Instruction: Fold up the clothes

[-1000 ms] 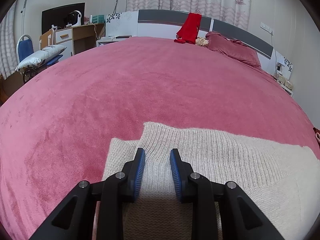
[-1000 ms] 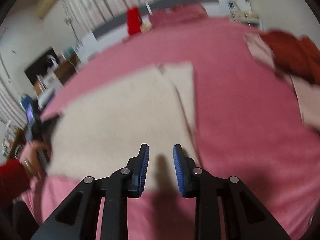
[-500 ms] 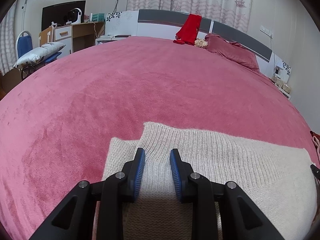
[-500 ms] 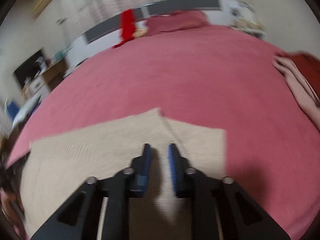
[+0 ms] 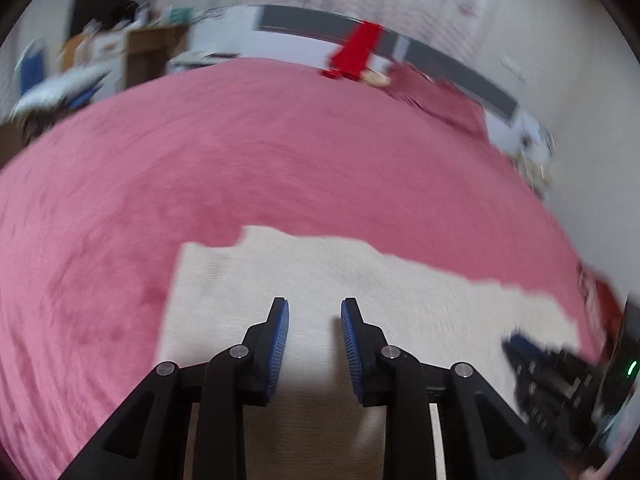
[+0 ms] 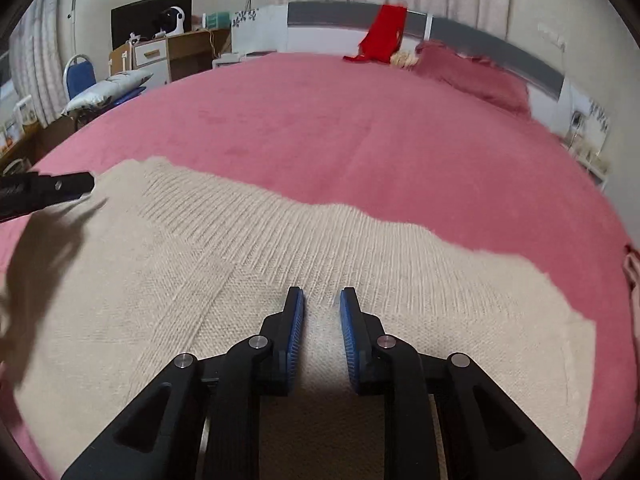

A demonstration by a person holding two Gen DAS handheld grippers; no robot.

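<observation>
1. The cream knit sweater is lying flat on the pink blanket, at the end of the bed far from the headboard. A ribbed band is running along its edge facing the headboard, and a diagonal seam is crossing the panel.
2. Judged progress: at least one layer appears to be turned over the body, since a stepped edge is showing at the sweater's corner in the left wrist view; the garment is still reading as a wide slab, so further folds are likely remaining.
3. The right gripper is hovering over the sweater just behind the ribbed band. Its jaws have just been opening slightly and are standing a little apart, with no knit between them.
4. The left gripper is standing over the sweater's far corner, its jaws spread narrowly and pinching nothing.
5. Beyond the sweater, a red garment is hanging on the headboard; a pink pillow is resting beside it.
</observation>
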